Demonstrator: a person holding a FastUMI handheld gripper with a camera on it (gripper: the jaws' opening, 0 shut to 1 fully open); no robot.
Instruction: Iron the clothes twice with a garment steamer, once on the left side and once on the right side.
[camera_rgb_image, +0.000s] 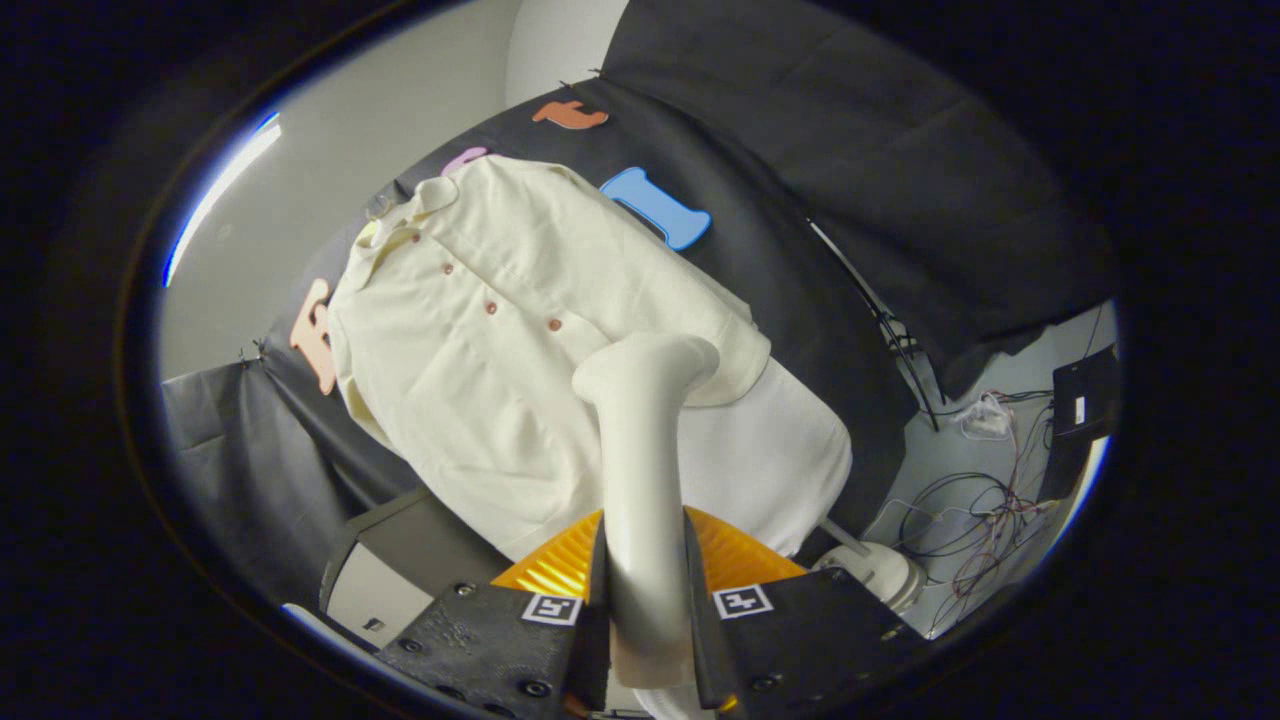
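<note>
the gripper (645, 600) pinches the steamer's handle (640, 500) between both fingers, its long axis running straight ahead so the steamer head (650, 362) meets the hanging shirt (500, 340) just below the button line, near the shirt's lower hem.

I see black cloth (860, 190) draped as the booth wall across the far side, with a second dark panel (240, 450) hanging lower on the left. Behind it a pale plain wall (330, 190) carries a bright strip light (215, 195). On the right, the light floor (950, 470) holds a tangle of thin cables (975, 525) and a black box (1085, 390).
</note>
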